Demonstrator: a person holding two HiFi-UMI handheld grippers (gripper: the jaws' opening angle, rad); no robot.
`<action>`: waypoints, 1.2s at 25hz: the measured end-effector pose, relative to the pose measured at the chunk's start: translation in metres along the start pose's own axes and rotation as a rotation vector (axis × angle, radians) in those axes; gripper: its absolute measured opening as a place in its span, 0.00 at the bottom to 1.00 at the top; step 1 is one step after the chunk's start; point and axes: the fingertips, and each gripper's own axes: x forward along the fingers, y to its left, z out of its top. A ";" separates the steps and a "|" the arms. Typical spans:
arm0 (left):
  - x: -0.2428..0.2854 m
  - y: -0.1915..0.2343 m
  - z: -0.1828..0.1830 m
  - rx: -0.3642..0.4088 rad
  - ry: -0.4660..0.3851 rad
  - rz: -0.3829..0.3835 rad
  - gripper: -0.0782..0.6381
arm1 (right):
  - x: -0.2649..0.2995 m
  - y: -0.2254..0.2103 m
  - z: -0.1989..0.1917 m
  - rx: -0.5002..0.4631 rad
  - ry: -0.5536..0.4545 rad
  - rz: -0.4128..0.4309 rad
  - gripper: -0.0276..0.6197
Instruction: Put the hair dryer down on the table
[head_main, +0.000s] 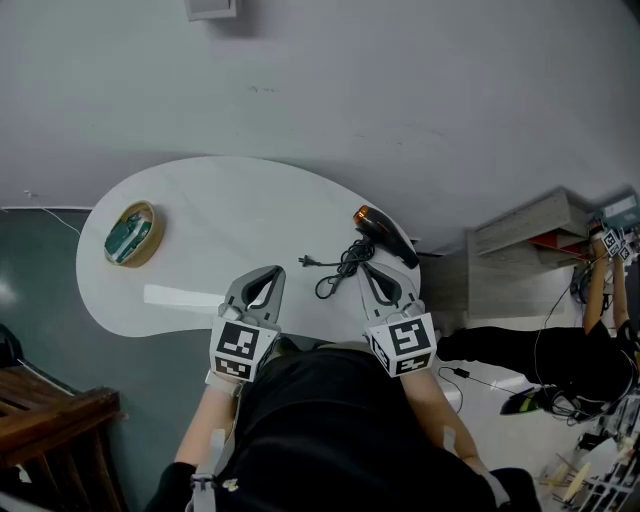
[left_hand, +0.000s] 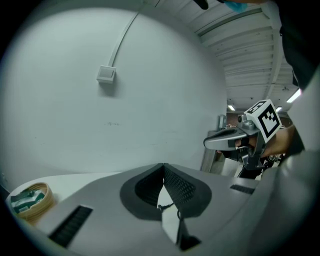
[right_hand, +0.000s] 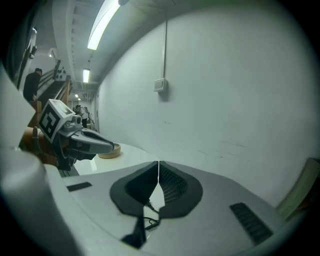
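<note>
The black hair dryer (head_main: 383, 232) with an orange end lies on the white table (head_main: 200, 200), near its right edge. Its black cord (head_main: 340, 268) is bunched in front of it, between my two grippers. My left gripper (head_main: 270, 272) hovers over the table's near edge, jaws shut and empty. My right gripper (head_main: 368, 268) is just right of the cord and short of the dryer, also shut on nothing. In the left gripper view the closed jaws (left_hand: 163, 165) meet, with the cord (left_hand: 167, 206) behind. The right gripper view shows its closed jaws (right_hand: 159, 162) above the cord (right_hand: 149, 220).
A round woven basket (head_main: 131, 234) with a green thing in it sits at the table's left end. Dark wooden furniture (head_main: 50, 420) stands lower left. A low shelf (head_main: 520, 235) and a person (head_main: 570, 360) are to the right. A grey wall rises behind the table.
</note>
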 end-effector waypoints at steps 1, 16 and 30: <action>0.000 0.000 -0.001 0.002 0.004 0.001 0.12 | 0.000 0.000 0.000 0.000 0.001 -0.001 0.07; 0.011 0.004 0.002 -0.051 0.008 0.012 0.12 | 0.002 -0.005 -0.009 0.037 0.022 0.033 0.07; 0.036 -0.031 0.020 -0.061 -0.031 -0.044 0.12 | -0.014 -0.029 -0.016 0.098 -0.014 0.063 0.06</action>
